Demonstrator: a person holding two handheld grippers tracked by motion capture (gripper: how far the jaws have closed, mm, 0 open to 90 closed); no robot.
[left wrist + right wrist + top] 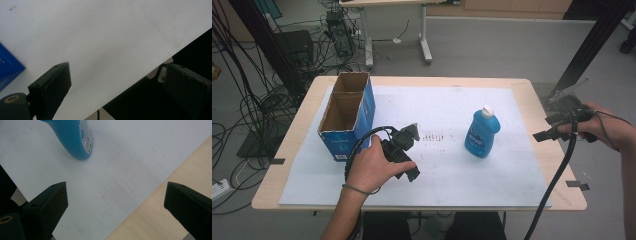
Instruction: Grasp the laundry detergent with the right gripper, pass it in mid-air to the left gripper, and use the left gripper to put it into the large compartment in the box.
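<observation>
A blue bottle [482, 133] with a white cap stands upright right of centre on the white sheet [447, 175]. Its lower body [75, 140] shows at the top left of the right gripper view. My right gripper [548, 127] hovers over the table's right edge, apart from the bottle and pointing towards it. Its jaws [115, 192] are wide open with nothing between them. My left gripper [409, 172] is held low over the sheet near the front, left of the bottle. It [115, 70] is open and empty above the sheet's edge.
An open cardboard box [346, 114] with blue sides and two compartments stands at the table's left; its blue corner [7, 67] shows beside my left gripper. Bare wooden table [160, 215] lies right of the sheet. Cables and desk legs cover the floor beyond.
</observation>
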